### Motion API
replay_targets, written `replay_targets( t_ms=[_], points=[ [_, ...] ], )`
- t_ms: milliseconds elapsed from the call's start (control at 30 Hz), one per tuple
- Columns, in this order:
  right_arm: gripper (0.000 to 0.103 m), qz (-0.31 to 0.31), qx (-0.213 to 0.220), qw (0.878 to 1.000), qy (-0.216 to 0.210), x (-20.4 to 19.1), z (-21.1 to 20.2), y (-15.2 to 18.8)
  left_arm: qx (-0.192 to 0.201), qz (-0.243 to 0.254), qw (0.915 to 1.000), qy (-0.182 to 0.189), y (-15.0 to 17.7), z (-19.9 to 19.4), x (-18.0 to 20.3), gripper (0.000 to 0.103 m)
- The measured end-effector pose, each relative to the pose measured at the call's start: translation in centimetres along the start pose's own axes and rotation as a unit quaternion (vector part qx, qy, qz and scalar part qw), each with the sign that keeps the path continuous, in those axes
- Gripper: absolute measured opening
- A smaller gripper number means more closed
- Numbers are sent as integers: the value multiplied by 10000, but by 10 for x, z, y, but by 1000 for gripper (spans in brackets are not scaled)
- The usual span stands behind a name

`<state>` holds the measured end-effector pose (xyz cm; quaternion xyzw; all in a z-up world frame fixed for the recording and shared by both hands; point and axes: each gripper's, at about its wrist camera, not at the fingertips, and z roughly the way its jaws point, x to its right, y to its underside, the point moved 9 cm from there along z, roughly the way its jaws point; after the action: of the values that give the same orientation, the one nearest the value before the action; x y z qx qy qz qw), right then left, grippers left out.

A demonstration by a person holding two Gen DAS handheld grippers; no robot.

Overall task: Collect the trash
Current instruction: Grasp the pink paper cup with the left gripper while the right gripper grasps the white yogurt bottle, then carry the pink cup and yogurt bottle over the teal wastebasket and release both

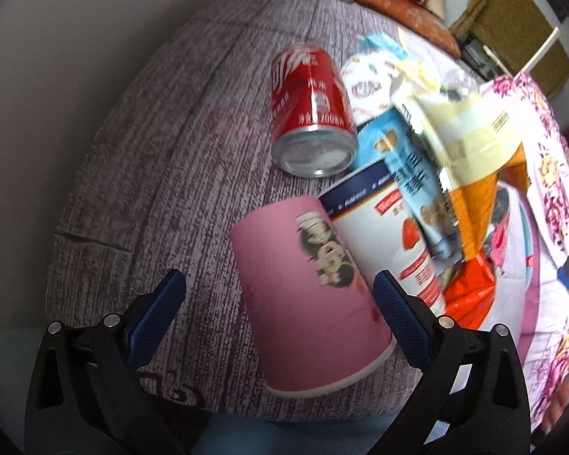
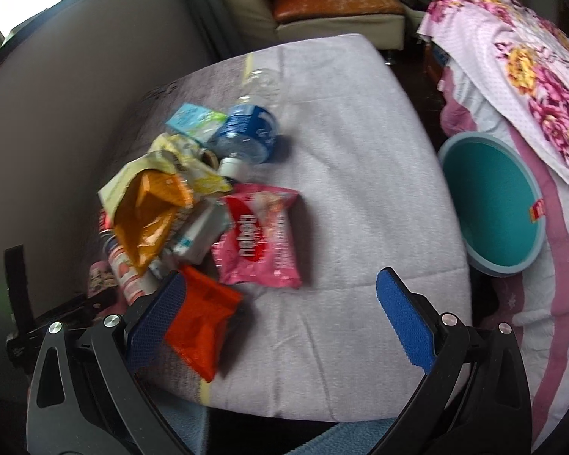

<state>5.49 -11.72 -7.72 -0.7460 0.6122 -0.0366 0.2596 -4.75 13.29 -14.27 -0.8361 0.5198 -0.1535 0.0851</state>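
A pink paper cup (image 1: 311,295) lies on its side on the purple-grey table (image 1: 151,174). My left gripper (image 1: 277,284) is open around it: the right finger is at the cup's side and the left finger stands well clear. Behind the cup lie a red soda can (image 1: 311,113), a white strawberry-print cup (image 1: 383,227) and a heap of wrappers (image 1: 455,144). My right gripper (image 2: 282,284) is open and holds nothing. It hangs over the table, with an orange-red wrapper (image 2: 205,322) by its left finger and a pink snack packet (image 2: 261,242) just ahead.
A teal basin (image 2: 493,204) sits right of the table against a floral-covered seat (image 2: 531,87). A plastic water bottle (image 2: 246,129), a small light-blue carton (image 2: 191,119) and a yellow-orange bag (image 2: 151,208) lie in the pile. A wall (image 2: 57,113) runs along the table's left side.
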Motion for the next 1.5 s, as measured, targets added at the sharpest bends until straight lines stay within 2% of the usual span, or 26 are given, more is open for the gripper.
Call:
replay_targets(
  t_ms=[100,167,200,233,333,567,767,833,933,1000,1067,1200,1233,1300,1400,1500],
  points=[
    [82,-216,-135,9996,-156,-20,1,-1,-190,28,9997,146,9,9,-1,98],
    [67,-351,-296,9984,-332,-38,5,1,-137,60,9990,420,11,9,2,79],
    [54,-422,-410,9973,-435,-46,8,3,-144,105,9983,554,12,6,4,68],
    [46,-516,-530,9959,-525,-57,12,6,-67,158,9987,480,11,1,2,68],
    [38,-813,-872,9907,-649,-84,26,14,174,302,9988,351,4,-9,-9,66],
    [36,-1398,-1628,9711,-1045,-151,58,31,278,691,9955,593,-12,-15,-25,66],
    [37,-1756,-1902,9620,-869,-179,91,32,203,750,9945,703,-19,2,-45,68],
    [41,-1857,-1902,9612,-736,-182,104,29,209,719,9944,747,-17,2,-44,70],
    [54,-1827,-1976,9599,-785,-186,116,30,208,690,9945,756,-19,4,-44,71],
    [57,-1881,-1985,9587,-786,-187,122,31,177,641,9946,802,-19,6,-46,74],
    [57,-1894,-2061,9562,-852,-192,128,34,179,605,9950,777,-20,9,-47,77],
    [56,-1850,-2162,9537,-972,-197,142,36,207,565,9950,797,-17,7,-51,78],
    [49,-1834,-2176,9530,-1043,-198,143,37,214,579,9952,762,-16,7,-51,74],
    [49,-1823,-2134,9534,-1108,-201,139,37,247,594,9946,810,-15,3,-50,65],
    [49,-1789,-1968,9554,-1280,-202,123,30,383,627,9952,653,-19,-6,-51,64],
    [49,-1712,-1760,9584,-1454,-201,101,19,460,606,9948,677,-23,-16,-48,63]
  ],
)
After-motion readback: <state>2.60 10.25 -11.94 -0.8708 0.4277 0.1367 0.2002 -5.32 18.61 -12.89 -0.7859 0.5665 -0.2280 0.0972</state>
